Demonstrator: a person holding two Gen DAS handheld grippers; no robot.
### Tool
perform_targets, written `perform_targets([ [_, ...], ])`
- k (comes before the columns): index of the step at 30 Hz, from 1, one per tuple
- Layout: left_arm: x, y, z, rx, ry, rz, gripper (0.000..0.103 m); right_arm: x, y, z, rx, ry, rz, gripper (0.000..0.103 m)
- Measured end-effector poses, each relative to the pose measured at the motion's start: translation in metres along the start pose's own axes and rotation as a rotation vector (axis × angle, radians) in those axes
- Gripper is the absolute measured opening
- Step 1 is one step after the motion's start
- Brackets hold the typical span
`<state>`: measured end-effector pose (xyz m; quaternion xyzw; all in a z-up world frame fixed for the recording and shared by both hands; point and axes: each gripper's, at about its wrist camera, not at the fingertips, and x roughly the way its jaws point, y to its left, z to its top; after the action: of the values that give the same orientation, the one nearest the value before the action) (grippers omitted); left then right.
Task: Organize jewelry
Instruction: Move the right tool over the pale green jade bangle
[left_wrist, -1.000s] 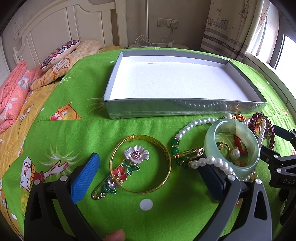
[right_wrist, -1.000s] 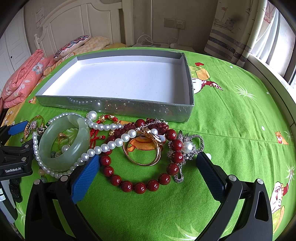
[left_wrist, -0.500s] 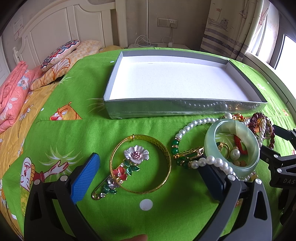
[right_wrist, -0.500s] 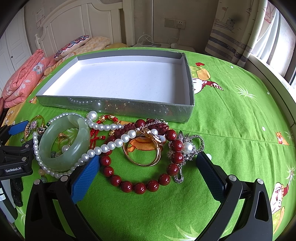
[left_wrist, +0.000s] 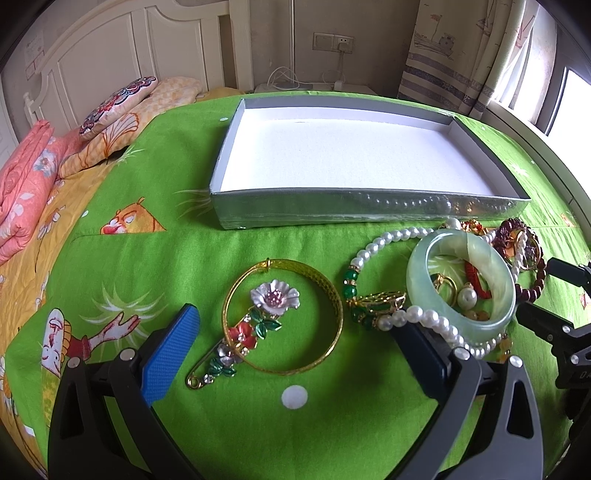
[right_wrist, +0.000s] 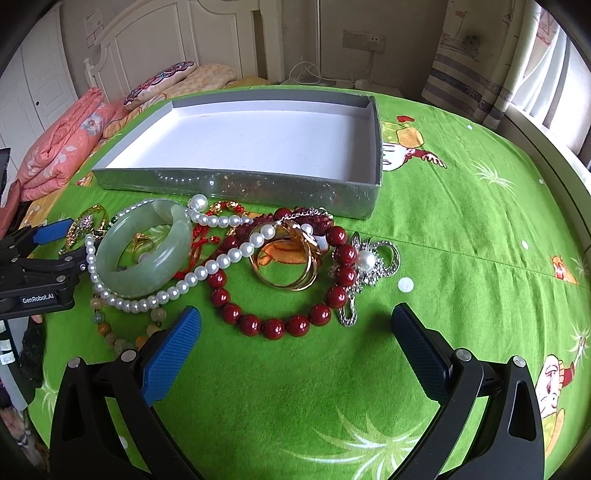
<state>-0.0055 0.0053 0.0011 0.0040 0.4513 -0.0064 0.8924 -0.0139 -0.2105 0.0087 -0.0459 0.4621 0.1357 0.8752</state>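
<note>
An empty grey tray (left_wrist: 369, 210) with a white floor lies on the green cloth, also in the right wrist view (right_wrist: 236, 184). In front of it lies a jewelry pile. My left gripper (left_wrist: 295, 343) is open around a gold bangle (left_wrist: 334, 295) and a flower brooch (left_wrist: 273, 295). A jade bangle (left_wrist: 502, 288) and a pearl necklace (left_wrist: 384, 240) lie at its right finger. My right gripper (right_wrist: 295, 339) is open just before a dark red bead bracelet (right_wrist: 273, 326), gold rings (right_wrist: 288, 284), a silver pearl brooch (right_wrist: 369, 262), the jade bangle (right_wrist: 162, 269) and pearls (right_wrist: 221, 258).
The green cloth covers a bed. Pink folded quilts (left_wrist: 18, 192) and a pillow (left_wrist: 118, 103) lie at the left. A headboard, wall sockets and curtains (left_wrist: 461, 55) stand behind. The left gripper's body (right_wrist: 33, 273) shows at the right wrist view's left edge.
</note>
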Motion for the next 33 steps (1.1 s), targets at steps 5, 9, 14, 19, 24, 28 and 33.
perform_targets([
  [5, -0.018, 0.013, -0.021, -0.048, -0.029, -0.053, 0.101, -0.022, -0.017, -0.014, 0.049, -0.059, 0.081, 0.099],
  [9, -0.045, 0.035, -0.04, -0.113, -0.113, -0.127, 0.101, -0.037, -0.018, -0.02, 0.03, -0.112, 0.095, 0.099],
  [14, -0.048, 0.063, -0.042, -0.175, -0.087, -0.109, 0.1, -0.043, -0.02, -0.02, 0.035, -0.139, 0.104, 0.099],
  [19, -0.055, 0.047, -0.028, -0.101, -0.1, -0.119, 0.089, -0.059, -0.014, -0.019, 0.008, -0.209, 0.123, 0.097],
  [24, -0.059, 0.017, -0.014, -0.008, -0.135, -0.099, 0.081, -0.068, 0.013, -0.011, -0.093, -0.236, 0.169, 0.084],
  [28, -0.062, 0.021, -0.017, -0.06, -0.161, -0.1, 0.075, -0.056, 0.049, 0.002, -0.224, -0.213, 0.175, 0.079],
  [33, -0.062, 0.042, -0.035, -0.107, -0.132, -0.095, 0.076, -0.019, 0.073, 0.023, -0.274, -0.117, 0.209, 0.079],
])
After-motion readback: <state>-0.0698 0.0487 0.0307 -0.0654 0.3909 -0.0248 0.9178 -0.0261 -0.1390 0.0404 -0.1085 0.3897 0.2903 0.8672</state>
